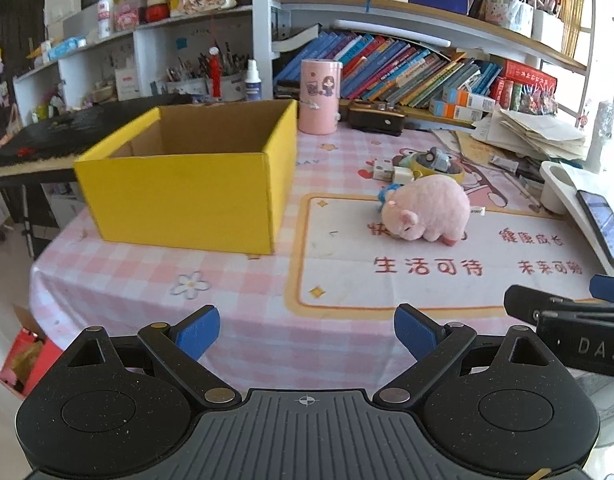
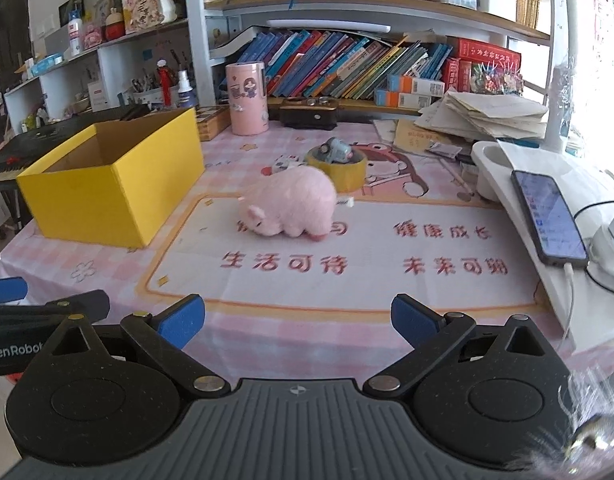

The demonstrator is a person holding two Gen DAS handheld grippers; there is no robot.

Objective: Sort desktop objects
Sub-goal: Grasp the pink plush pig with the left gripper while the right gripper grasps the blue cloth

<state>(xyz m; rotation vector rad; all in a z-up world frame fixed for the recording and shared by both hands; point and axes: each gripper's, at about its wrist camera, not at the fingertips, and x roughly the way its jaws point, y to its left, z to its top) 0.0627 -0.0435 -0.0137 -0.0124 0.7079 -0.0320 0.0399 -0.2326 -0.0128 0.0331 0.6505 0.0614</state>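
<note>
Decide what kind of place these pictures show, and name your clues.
Probably a child's study desk at home: shelves of picture books, a cartoon-print pink checked tablecloth, and a pink plush pig.

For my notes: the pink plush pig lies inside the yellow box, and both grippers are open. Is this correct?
Not quite. The pink plush pig lies on the tablecloth, beside the yellow box, as the right wrist view shows. Both grippers are open.

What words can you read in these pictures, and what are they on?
"生活可待": red characters on the tablecloth.
"GenRobot": white letters on the left gripper, cut off at the picture's edge.
"DAS": white letters on the right gripper, cut off.
Other tablecloth characters, book spines and the phone screen: too blurred.
</note>
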